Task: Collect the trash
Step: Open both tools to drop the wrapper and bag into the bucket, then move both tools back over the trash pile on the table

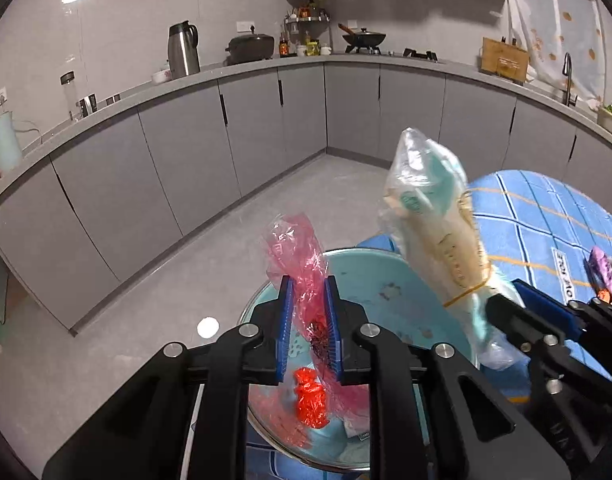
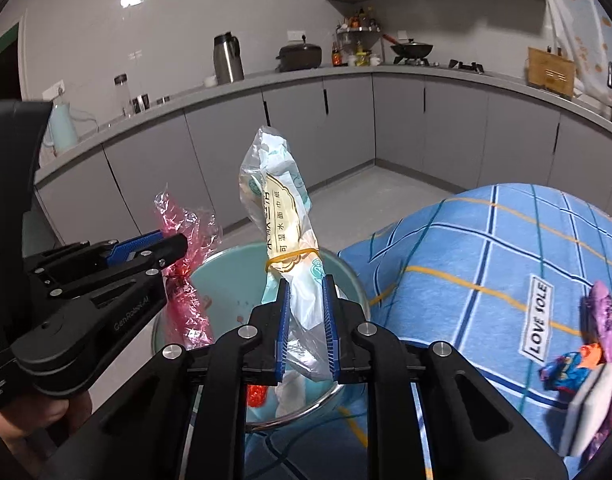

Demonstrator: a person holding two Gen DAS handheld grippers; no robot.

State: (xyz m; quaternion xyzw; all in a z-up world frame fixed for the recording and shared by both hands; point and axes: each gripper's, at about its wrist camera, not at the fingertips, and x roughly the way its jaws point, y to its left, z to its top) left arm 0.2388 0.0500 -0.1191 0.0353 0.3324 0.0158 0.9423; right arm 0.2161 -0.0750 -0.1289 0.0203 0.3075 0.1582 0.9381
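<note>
I have both tongs loaded over the pale teal round basin [image 1: 386, 292] that sits at the edge of the table under its blue checked cloth [image 2: 486, 248]. The left tongs [image 1: 309, 332] are pinched on a crumpled pink clear plastic wrapper [image 1: 296, 256]; the right tongs [image 2: 305, 332] are clamped on a clear plastic tissue pack wrapper with cream and teal print, bound by a yellow rubber band [image 2: 282, 216]. Both wrappers stand up above the basin, which already holds a bright red scrap [image 1: 310, 400]. To do this drop well, I judge I should lower each pair of tongs inside the rim before letting go, since light film can cling to the pads or drift out. More wrappers [image 2: 594, 344] wait on the cloth at right. I can read "LOVE SOLE" on the cloth label [image 2: 538, 324], "GenRobot.AI" on the left tongs, and Chinese characters on the tissue wrapper.
</note>
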